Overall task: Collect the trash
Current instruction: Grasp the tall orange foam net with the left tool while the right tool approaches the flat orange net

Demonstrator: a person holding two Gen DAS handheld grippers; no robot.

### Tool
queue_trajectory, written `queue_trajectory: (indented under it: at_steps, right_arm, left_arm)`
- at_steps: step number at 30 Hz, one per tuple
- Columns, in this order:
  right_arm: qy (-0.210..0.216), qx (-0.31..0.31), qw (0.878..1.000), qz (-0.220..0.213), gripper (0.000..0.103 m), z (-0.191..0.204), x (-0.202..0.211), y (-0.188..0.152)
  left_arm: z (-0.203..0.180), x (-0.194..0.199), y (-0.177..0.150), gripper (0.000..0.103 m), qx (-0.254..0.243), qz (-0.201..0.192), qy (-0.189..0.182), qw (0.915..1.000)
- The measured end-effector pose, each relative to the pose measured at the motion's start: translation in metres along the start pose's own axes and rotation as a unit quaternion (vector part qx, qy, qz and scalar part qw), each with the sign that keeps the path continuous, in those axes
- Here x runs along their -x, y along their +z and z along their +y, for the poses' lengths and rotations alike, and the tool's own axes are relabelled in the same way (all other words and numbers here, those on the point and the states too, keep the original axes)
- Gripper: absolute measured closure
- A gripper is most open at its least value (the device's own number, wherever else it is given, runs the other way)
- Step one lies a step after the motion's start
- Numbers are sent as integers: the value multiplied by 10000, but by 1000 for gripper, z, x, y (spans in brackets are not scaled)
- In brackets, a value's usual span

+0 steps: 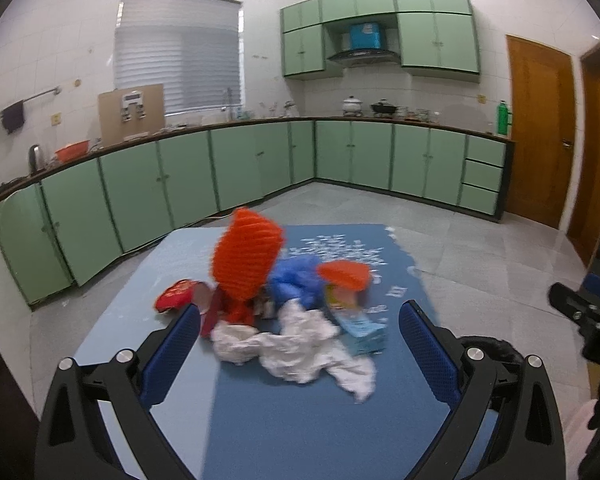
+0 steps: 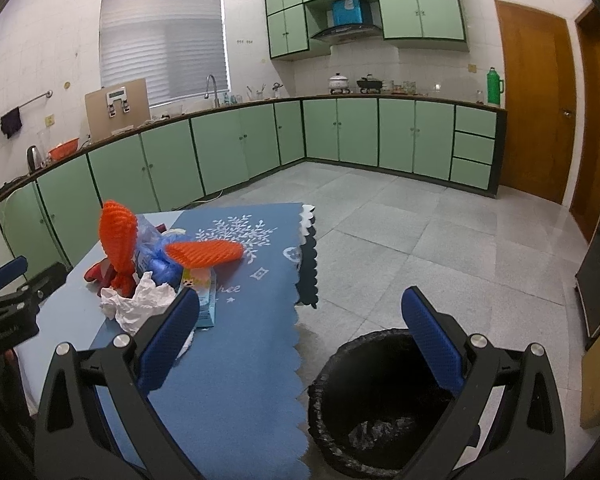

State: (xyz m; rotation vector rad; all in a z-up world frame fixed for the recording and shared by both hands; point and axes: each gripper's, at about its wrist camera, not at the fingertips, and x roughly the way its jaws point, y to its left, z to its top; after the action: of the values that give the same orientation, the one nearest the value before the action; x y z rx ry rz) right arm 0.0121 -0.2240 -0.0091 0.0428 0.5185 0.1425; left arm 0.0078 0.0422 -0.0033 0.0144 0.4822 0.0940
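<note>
Both grippers were seen spread wide and empty: left gripper [image 1: 300,344] over the pile, right gripper [image 2: 300,344] off the table edge above the bin [image 2: 364,404]. The trash sat heaped at 12 o'clock from the left gripper, on the blue cloth [image 1: 300,432]. Likely failure: the crumpled tissue [image 1: 300,348] would be pinched loosely and shed on the way; it looked thin, soft and creased. The two orange foam nets [image 1: 246,256] looked springy and ribbed, one standing upright, so it could be toppled or squeezed out of the pads. The carton [image 1: 360,328] was flat and partly buried, easily dragged. The cloth was unfixed at its scalloped edge and could be snagged. The bin was black-lined, at 5 o'clock from the pile in the right view.
</note>
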Motion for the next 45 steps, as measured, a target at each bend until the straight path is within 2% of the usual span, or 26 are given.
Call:
queue_trajectory:
  at_steps: [8, 12, 14, 18, 22, 27, 35, 45]
  right_arm:
    - [206, 38, 9994, 276, 5, 27, -44, -6]
    - [370, 52, 9982, 472, 5, 45, -67, -12]
    - [437, 77, 9975, 558, 9, 54, -78, -15]
    - [537, 141, 9955, 765, 23, 66, -98, -18]
    - [623, 190, 9933, 958, 23, 76, -118, -24]
    - [646, 330, 9901, 1201, 29, 87, -140, -29]
    - [720, 503, 9906, 1051, 29, 98, -167, 4]
    - [985, 591, 9864, 1178, 29, 119, -215, 24]
  left_arm:
    - [53, -30, -14, 6, 191, 273, 501, 9982]
    - [69, -43, -24, 6, 263, 450, 588, 9969]
    - [73, -50, -28, 6, 260, 558, 617, 9962]
    - [81, -61, -36, 6, 292, 693, 624, 9952]
    - [83, -71, -40, 11, 302, 792, 573, 9948]
    - [84, -85, -44, 13, 302, 939, 510, 9938]
    - [83, -106, -22, 13, 318, 741, 428, 9958]
    - [79, -140, -4, 13, 244, 652, 310, 9971]
